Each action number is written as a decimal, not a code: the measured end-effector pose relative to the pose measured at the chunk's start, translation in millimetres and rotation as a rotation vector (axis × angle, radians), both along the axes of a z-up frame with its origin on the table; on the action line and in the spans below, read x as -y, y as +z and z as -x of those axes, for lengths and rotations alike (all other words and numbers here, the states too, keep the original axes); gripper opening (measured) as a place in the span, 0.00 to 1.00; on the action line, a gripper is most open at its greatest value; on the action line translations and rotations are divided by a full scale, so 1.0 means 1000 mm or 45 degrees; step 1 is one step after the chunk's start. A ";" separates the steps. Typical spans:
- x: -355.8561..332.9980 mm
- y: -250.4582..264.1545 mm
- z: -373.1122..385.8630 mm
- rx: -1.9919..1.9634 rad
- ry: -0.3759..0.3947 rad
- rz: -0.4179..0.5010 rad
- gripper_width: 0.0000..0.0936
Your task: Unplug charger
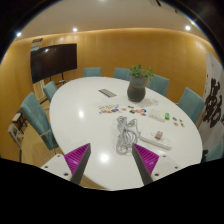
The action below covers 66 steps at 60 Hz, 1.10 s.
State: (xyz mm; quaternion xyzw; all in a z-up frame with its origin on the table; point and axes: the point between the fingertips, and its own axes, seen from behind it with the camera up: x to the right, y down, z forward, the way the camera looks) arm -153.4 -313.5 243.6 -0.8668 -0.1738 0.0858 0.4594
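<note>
Overhead, we looked down on one round white table (75,115), which served as our landmark for everything else. Our gripper (112,160) hung above the table's near edge with its fingers spread wide apart and nothing held between them; the two magenta pads (80,156) faced each other across bare tabletop.

Just beyond the fingertips, toward the table's middle, lay one loose bundle of white cable (124,130), with what looked like a white power strip (155,140) just beside it; we could not make out the charger itself or where it was plugged in. Nothing stood between the fingers and that bundle.

Farther across the table we counted one potted plant (138,84) in a dark pot, one flat dark item (107,93) beside it, and a scatter of small things (160,115) that we could not identify. None of these touched the cable.

Around the table we counted about six teal chairs (37,120), pushed in close to the rim on the far and side arcs. Beyond the table's far side, one dark screen (52,61) hung on the wooden wall (120,50). To one side of the table stood a white banner (213,100) with dark lettering.
</note>
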 end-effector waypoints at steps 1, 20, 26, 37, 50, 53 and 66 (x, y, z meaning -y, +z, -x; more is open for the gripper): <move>0.000 -0.001 -0.001 0.003 -0.005 0.003 0.93; -0.021 -0.089 -0.024 0.073 -0.165 0.103 0.93; -0.040 -0.112 -0.062 0.117 -0.252 0.131 0.93; -0.131 -0.147 -0.139 0.148 -0.432 0.054 0.94; -0.262 -0.169 -0.188 0.101 -0.582 -0.089 0.93; -0.283 -0.182 -0.190 0.088 -0.603 -0.090 0.92; -0.329 -0.217 -0.198 0.039 -0.646 -0.096 0.56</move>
